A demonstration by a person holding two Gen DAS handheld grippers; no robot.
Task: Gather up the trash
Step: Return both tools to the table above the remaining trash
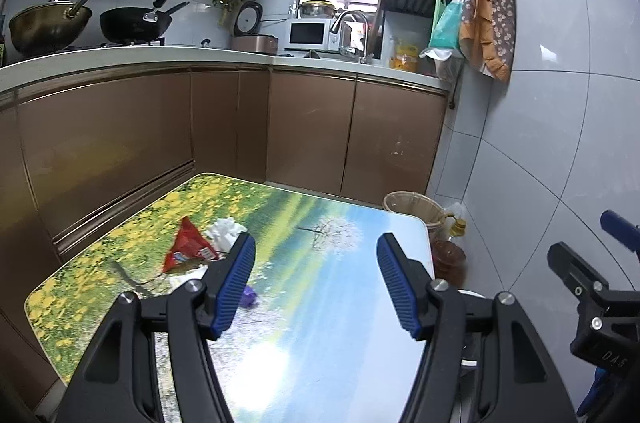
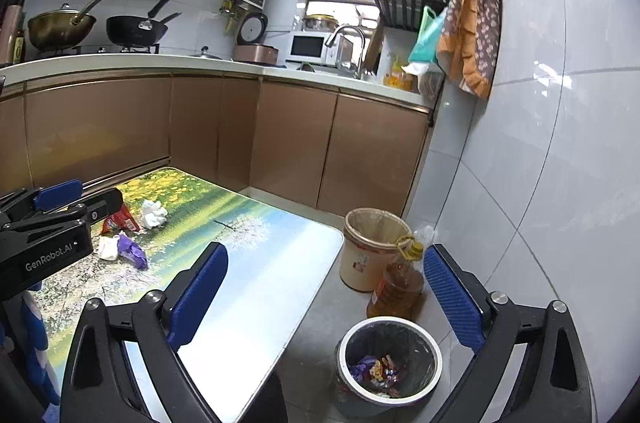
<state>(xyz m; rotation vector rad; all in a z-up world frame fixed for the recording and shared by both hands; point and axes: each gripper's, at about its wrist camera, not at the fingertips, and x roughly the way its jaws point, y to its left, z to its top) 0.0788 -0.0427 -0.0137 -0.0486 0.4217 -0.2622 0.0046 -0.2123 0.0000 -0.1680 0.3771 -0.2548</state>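
On the flower-print table (image 1: 340,303) lies a heap of trash: a red wrapper (image 1: 188,247), a crumpled white tissue (image 1: 224,229) and a purple wrapper (image 1: 249,295). My left gripper (image 1: 316,247) hovers over the table just right of the heap, open, with nothing between its fingers. In the right wrist view the same red wrapper (image 2: 120,219), tissue (image 2: 154,213) and purple wrapper (image 2: 132,249) lie far left. My right gripper (image 2: 326,255) is wide open and empty above the table's right edge. Below it on the floor stands a black-lined trash bin (image 2: 388,359) holding several wrappers.
A beige bin (image 2: 368,243) and an oil bottle (image 2: 396,283) stand on the floor beside the table's far right corner. Brown cabinets (image 1: 308,127) run behind the table under a counter with pans, a microwave and a sink. A tiled wall (image 2: 540,163) closes the right side.
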